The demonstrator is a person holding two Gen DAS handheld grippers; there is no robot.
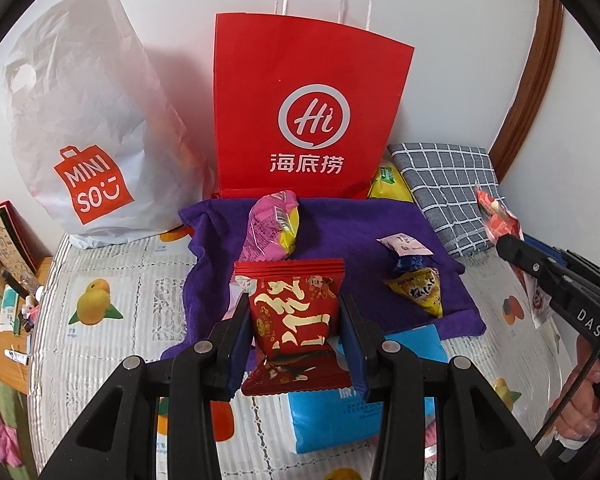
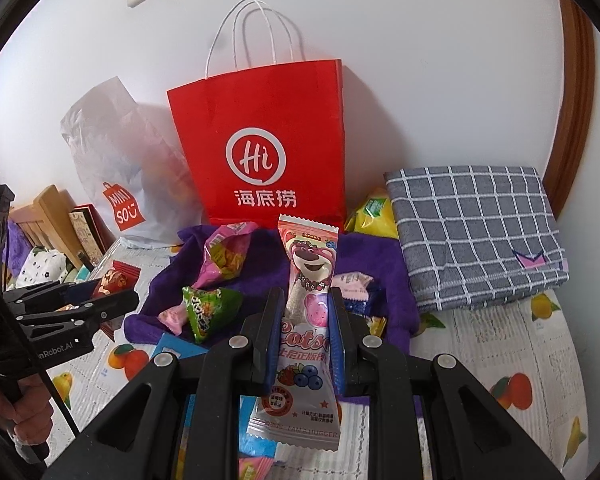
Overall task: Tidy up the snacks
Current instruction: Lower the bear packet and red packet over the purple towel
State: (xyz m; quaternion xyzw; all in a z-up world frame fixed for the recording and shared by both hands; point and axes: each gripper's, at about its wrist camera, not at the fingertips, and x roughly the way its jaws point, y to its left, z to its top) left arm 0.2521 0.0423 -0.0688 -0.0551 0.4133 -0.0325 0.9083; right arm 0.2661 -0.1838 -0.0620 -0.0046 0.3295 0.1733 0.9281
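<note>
My left gripper (image 1: 294, 312) is shut on a red snack packet (image 1: 294, 312) with gold characters, held upright above the purple towel (image 1: 340, 220). My right gripper (image 2: 304, 312) is shut on a long pink bear snack bar (image 2: 308, 280), also upright. Each gripper shows in the other's view: the right gripper (image 1: 500, 236) at the right edge with its packet, the left gripper (image 2: 112, 300) at the left with the red packet (image 2: 114, 280). On the towel lie a pink snack bag (image 1: 272, 224), a yellow triangular packet (image 1: 420, 290) and a green triangular packet (image 2: 206, 308).
A red paper bag (image 1: 308, 100) with white handles and a white Miniso bag (image 1: 80, 132) stand against the wall behind the towel. A grey checked cloth (image 2: 476, 232) lies folded at the right, a yellow-green pack (image 2: 370, 216) beside it. A blue pack (image 1: 332, 420) lies below the grippers on the fruit-print tablecloth (image 1: 100, 320).
</note>
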